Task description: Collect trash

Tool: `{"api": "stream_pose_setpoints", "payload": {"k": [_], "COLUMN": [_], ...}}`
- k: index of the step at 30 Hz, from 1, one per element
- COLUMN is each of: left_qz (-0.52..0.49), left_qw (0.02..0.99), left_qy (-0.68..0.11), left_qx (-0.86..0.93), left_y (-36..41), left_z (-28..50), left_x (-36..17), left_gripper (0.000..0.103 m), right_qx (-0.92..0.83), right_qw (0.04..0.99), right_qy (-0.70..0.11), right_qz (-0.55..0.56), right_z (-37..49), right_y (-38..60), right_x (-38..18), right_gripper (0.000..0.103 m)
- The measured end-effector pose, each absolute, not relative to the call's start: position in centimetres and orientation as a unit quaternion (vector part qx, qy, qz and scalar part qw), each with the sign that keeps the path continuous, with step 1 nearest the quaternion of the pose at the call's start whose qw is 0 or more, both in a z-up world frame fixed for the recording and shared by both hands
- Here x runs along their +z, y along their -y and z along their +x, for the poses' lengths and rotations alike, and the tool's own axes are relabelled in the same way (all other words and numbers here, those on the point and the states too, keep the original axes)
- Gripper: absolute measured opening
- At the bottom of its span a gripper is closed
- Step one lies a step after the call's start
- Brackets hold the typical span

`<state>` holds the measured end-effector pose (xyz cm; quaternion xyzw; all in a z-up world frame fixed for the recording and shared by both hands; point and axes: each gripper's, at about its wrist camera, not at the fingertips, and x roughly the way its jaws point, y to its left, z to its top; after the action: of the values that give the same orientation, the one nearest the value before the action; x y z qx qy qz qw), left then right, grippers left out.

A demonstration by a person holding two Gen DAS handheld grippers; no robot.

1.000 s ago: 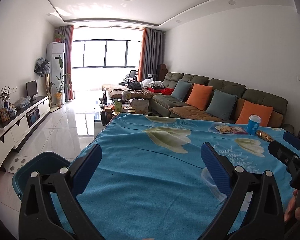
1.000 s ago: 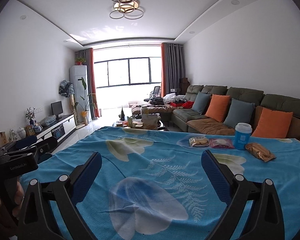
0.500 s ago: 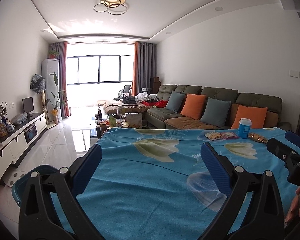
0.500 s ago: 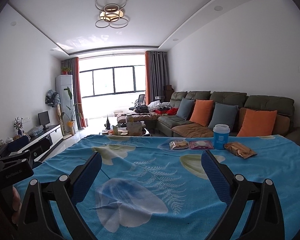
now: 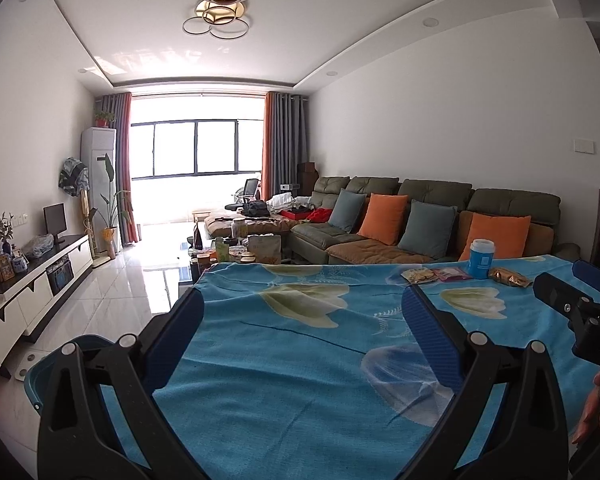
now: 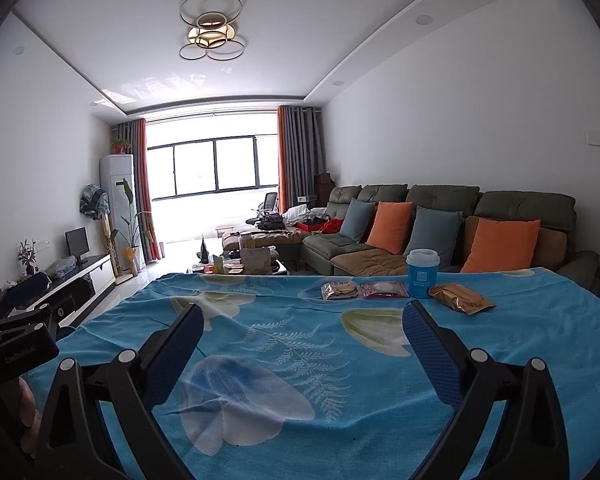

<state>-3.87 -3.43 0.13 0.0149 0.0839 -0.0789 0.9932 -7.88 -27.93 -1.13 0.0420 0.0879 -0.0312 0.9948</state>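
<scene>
Blue floral cloth [image 6: 300, 360] covers the desk. In the right wrist view, toward the upper right of the cloth, the trash lies in a row: a clear snack packet [image 6: 339, 291], a pink packet [image 6: 384, 290], an upright blue cup [image 6: 422, 274] with a white lid, and a gold wrapper [image 6: 462, 299] just beside it. Both the right gripper [image 6: 303, 336] and the left gripper [image 5: 302, 326] are spread wide, holding nothing, well apart from the trash. A blue bin [image 5: 60, 354] sits at lower left of the left wrist view.
</scene>
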Motion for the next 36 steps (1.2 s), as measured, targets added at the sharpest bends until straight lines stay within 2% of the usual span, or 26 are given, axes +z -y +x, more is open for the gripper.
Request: {"api": "stream_pose_setpoints", "payload": {"k": [36], "left_qz": [0.016], "left_qw": [0.994], "left_qy": [-0.080], "left_qx": [-0.070], "left_y": [3.27], "left_z": [-4.43], "left_x": [0.31], "left_gripper": [0.097], "right_qx": [-0.034], "right_qw": [0.995], "right_qy": [-0.087], "right_qz": [0.039], "right_z": [-8.04], "right_y": [28.31], "right_x": [-0.66], "right_gripper": [0.096]}}
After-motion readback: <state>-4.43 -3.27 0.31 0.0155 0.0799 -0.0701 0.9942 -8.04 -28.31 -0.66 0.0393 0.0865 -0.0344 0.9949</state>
